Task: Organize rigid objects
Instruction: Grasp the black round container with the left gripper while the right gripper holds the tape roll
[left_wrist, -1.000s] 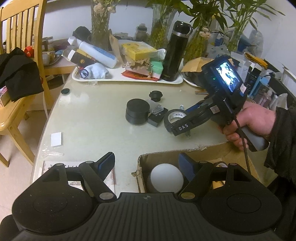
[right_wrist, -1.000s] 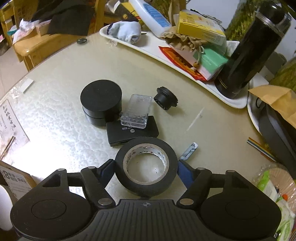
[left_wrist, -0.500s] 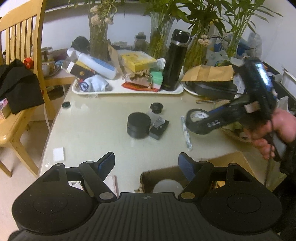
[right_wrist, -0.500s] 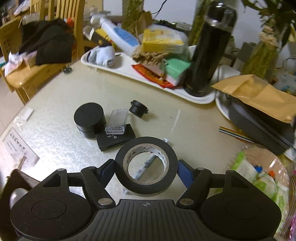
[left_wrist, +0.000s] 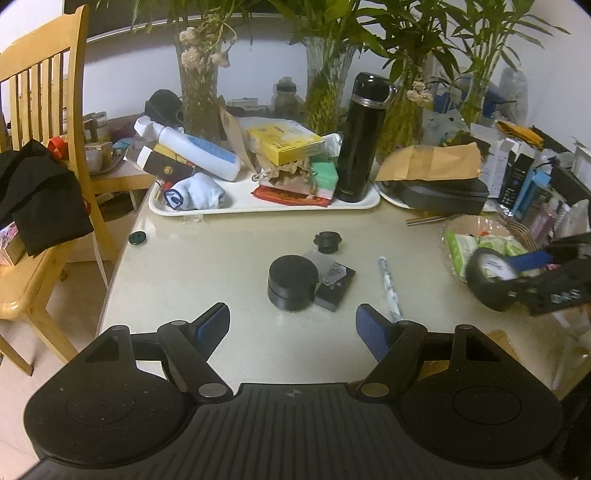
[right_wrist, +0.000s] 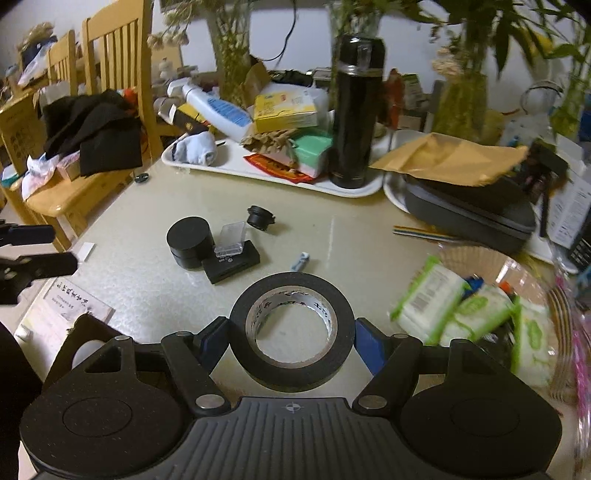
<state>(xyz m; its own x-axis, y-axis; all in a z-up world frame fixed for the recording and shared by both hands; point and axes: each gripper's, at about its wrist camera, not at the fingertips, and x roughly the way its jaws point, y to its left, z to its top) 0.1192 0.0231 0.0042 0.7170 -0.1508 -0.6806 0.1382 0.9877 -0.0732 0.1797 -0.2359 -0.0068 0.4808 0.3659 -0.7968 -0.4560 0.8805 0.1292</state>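
Left wrist view: the left gripper (left_wrist: 293, 330) hangs over the near edge of a pale desk (left_wrist: 207, 266), its blue-padded jaws spread wide with nothing between them. Straight ahead of it, and the nearest loose thing, stands a squat black round container (left_wrist: 293, 281). Taking that container as the landmark: a flat black case (left_wrist: 338, 291) touches its right side, with a small clear plastic box (left_wrist: 327, 266) lying on top of the case. A little black knob-like part (left_wrist: 328, 242) sits just beyond the container. A slim pale pen-like stick (left_wrist: 390, 289) lies to its right, long axis running away from the camera. A crowded white tray (left_wrist: 258, 205) lies well beyond. Far to the right, above the desk's edge, the right gripper (left_wrist: 517, 271) carries a roll of black tape (left_wrist: 487, 282).

Right wrist view: the right gripper (right_wrist: 291, 341) has its jaws closed against both sides of the roll of black tape (right_wrist: 292, 330), held flat with its hole facing up, clear of the desk. The black round container (right_wrist: 191, 242) is ahead and to the left. A cardboard box opening (right_wrist: 79, 332) shows at the lower left, just beside the gripper, with something pale and round inside. A clear bowl of green packets (right_wrist: 476, 314) sits to the right.

If the box is where the tape belongs, it lies down and to the left of the right gripper. The free left gripper is the nearer one to the container group.
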